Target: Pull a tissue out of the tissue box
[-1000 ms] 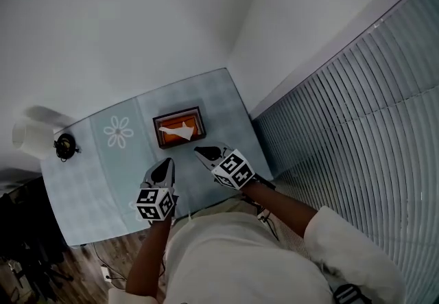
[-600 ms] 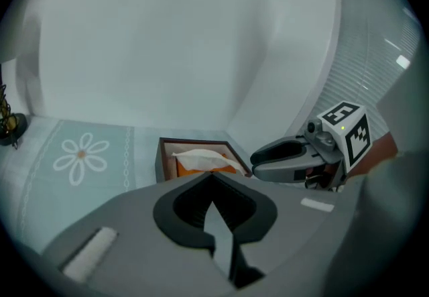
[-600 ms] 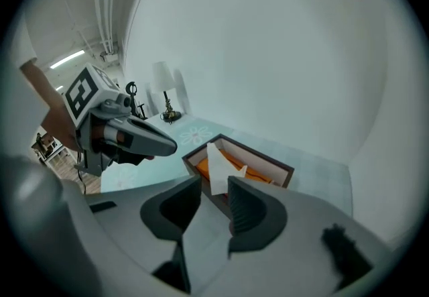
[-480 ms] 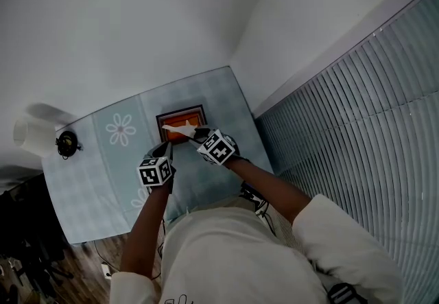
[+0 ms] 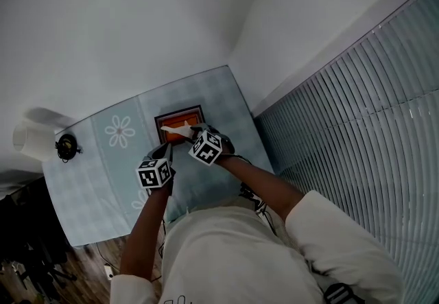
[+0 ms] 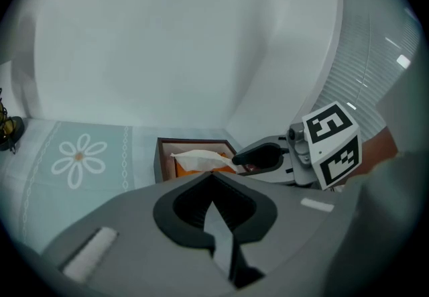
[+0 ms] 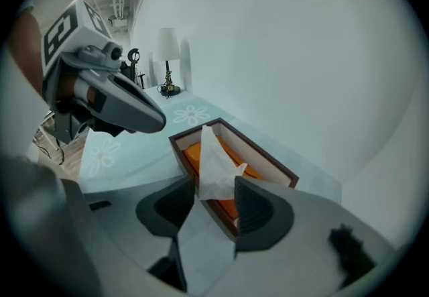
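A dark wooden tissue box (image 5: 162, 119) with an orange inside stands on the pale blue checked tablecloth (image 5: 96, 172). A white tissue (image 5: 175, 132) sticks up out of it. My right gripper (image 5: 194, 134) hangs over the box's near end. Its jaws are opening, and the tissue (image 7: 216, 165) stands between them without the pads pressing on it. The box rim (image 7: 271, 162) runs away behind. My left gripper (image 5: 164, 152) hovers just short of the box's near left corner, jaws shut and empty. In the left gripper view the box (image 6: 165, 149) lies ahead of that gripper (image 6: 213, 179).
A white lamp shade (image 5: 29, 138) and a small dark object (image 5: 65, 146) stand at the table's far left. A daisy print (image 5: 119, 131) lies left of the box. White walls meet behind the table; slatted blinds (image 5: 357, 124) run along the right.
Both grippers have come forward and down to the box. The right gripper has reached the tissue and its jaws have spread. The left one stopped half a second ago.
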### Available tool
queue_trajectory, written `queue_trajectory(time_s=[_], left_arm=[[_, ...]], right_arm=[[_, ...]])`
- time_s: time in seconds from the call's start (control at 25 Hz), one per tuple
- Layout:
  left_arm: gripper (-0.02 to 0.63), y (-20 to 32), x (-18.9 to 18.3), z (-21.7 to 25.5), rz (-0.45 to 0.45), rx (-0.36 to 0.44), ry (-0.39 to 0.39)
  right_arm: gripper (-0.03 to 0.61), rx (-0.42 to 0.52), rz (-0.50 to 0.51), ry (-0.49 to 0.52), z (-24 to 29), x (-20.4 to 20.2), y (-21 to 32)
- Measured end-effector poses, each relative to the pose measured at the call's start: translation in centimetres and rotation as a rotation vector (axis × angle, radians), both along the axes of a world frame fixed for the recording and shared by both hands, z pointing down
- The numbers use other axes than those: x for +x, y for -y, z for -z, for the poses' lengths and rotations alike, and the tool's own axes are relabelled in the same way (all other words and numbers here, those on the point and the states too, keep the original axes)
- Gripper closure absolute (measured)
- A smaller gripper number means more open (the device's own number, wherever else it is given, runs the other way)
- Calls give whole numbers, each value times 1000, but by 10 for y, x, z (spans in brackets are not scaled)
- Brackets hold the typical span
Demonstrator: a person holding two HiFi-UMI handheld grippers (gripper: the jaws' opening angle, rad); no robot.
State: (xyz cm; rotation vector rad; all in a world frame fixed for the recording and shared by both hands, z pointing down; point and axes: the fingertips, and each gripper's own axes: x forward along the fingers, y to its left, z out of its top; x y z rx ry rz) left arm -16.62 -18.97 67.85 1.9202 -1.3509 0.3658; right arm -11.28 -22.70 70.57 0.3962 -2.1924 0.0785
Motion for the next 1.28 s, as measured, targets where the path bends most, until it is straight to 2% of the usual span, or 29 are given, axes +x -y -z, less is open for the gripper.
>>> queue_trajectory(time_s=[0.04,0.08,0.12,0.44,0.6,0.84,1.12,1.28], left_arm=[[606,-1,-1,-1,2,-3,1],[606,-2,-2,-1,6,-7,0],[606,-2,-3,-2,11,-10,-2],[606,-4,-6,-1,28,-8,2],[606,-8,-3,4,-17,20,86],[606,-18,-5,35,-44,94,170],[606,-30,-1,67,12,174,157],[606,-42,9,87,10,219,140]], right_arm=[[391,14,-7,-15,-2,1,3],[491,29,-21,-24,-3,2,6],[565,40,-36,-27,-3,4,9],[565,30,-61,12,8,2,7],[565,21,-86,57,23,8,-1],[565,3,-118,147,59,19,-23],[565,23,-168,271,105,36,-40],[565,-8,-224,334,126,47,-55]])
